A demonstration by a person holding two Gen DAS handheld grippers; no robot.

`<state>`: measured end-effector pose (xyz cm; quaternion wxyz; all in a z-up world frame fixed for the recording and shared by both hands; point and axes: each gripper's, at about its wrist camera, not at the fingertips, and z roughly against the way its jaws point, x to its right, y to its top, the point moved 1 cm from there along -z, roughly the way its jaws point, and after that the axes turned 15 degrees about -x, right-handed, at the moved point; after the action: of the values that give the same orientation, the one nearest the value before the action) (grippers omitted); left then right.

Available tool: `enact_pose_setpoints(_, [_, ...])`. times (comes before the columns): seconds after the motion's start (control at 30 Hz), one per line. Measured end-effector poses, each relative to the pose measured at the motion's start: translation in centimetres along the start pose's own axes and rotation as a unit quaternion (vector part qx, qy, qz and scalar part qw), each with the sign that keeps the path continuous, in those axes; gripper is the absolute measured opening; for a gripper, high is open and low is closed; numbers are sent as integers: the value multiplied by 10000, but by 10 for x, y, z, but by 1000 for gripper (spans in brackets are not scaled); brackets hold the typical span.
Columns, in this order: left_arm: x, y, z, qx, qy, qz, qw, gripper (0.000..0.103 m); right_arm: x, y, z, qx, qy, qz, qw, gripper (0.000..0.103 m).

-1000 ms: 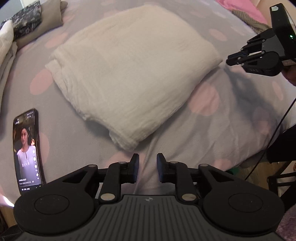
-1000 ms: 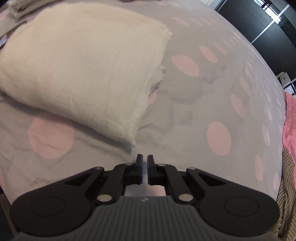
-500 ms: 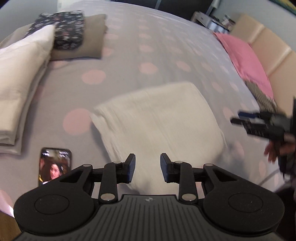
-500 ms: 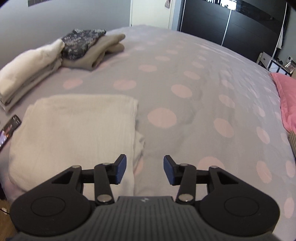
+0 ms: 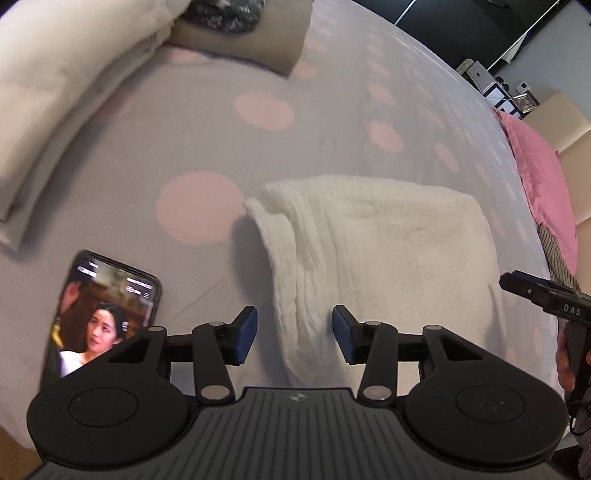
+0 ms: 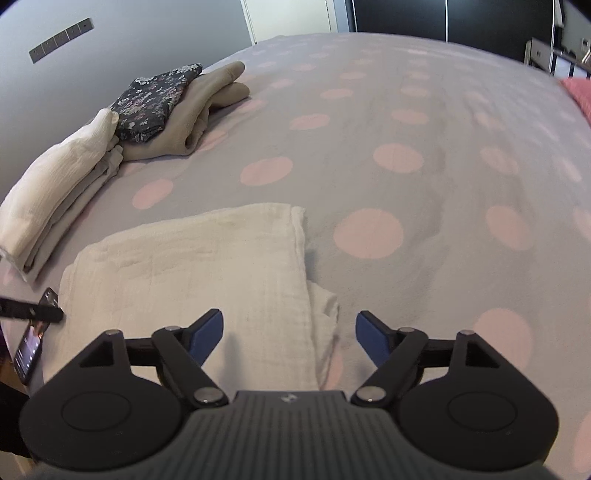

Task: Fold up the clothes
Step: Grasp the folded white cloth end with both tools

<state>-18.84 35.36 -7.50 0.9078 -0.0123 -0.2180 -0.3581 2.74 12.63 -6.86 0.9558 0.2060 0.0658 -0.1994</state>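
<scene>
the left gripper (image 5: 294, 335) and right gripper (image 6: 289, 333) hung over the folded cream cloth (image 6: 207, 269) on the bed (image 6: 369, 147), both jaws opening, gripping nothing.

Grey bedspread (image 6: 424, 122) with pink dots, grey wall (image 6: 147, 40), dark wardrobe doors (image 6: 399, 14)

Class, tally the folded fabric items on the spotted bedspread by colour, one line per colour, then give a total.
Cream: 2, the folded cream cloth and the cream folded stack
Beige: 1, the beige folded garment
Dark floral: 1, the floral folded piece
Total: 4
</scene>
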Motion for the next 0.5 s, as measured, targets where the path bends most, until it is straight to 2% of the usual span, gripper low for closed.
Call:
enact_pose_setpoints(0.23, [2, 18, -19, 184, -395, -10, 9990, 45, 10, 22, -43, -247, 740, -482, 9958, 86])
enact_pose_setpoints(0.37, [3, 24, -35, 127, -460, -27, 9989, 47, 9, 38, -63, -365, 986, -618, 9925, 87])
enact_pose_setpoints(0.5, [3, 28, -41, 150, -575, -2, 9982, 47, 6, 49, -78, -401, 1023, -611, 9921, 87])
